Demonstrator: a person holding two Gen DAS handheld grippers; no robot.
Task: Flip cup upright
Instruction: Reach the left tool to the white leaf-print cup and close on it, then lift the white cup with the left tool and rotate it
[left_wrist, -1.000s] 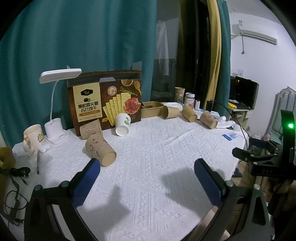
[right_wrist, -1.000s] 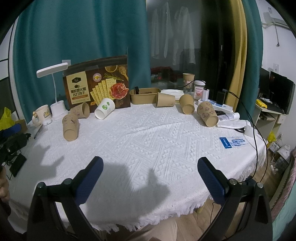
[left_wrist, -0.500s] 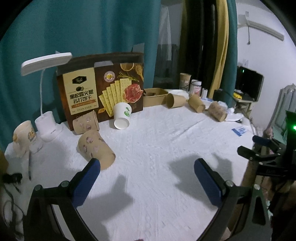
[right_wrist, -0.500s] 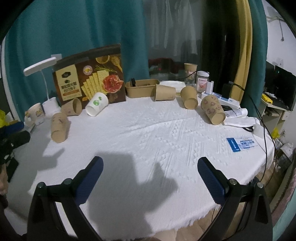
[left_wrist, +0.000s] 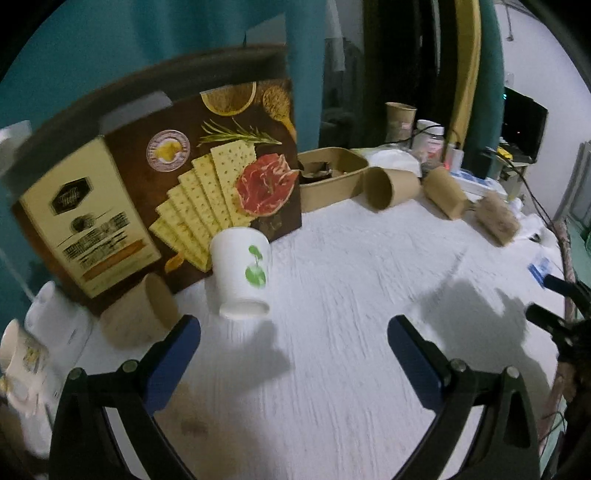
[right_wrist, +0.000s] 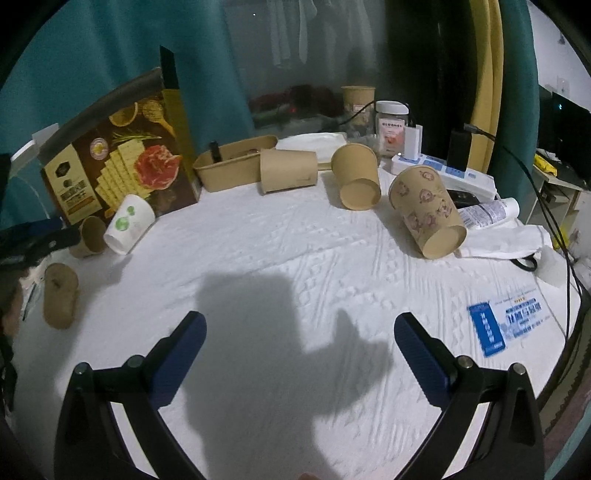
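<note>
Several paper cups lie on their sides on the white tablecloth. A white cup with a green leaf print lies just ahead of my open, empty left gripper; it also shows in the right wrist view. A brown cup lies left of it. In the right wrist view a patterned brown cup and two plain brown cups lie ahead of my open, empty right gripper. Another brown cup lies at the left.
A cracker box stands behind the white cup. A brown paper tray, an upright cup, a jar and a power strip sit at the back. A blue card lies near the right edge.
My left gripper has moved forward toward the white leaf-print cup, which is now close ahead. My right gripper has moved forward over the table. Both stay open.
</note>
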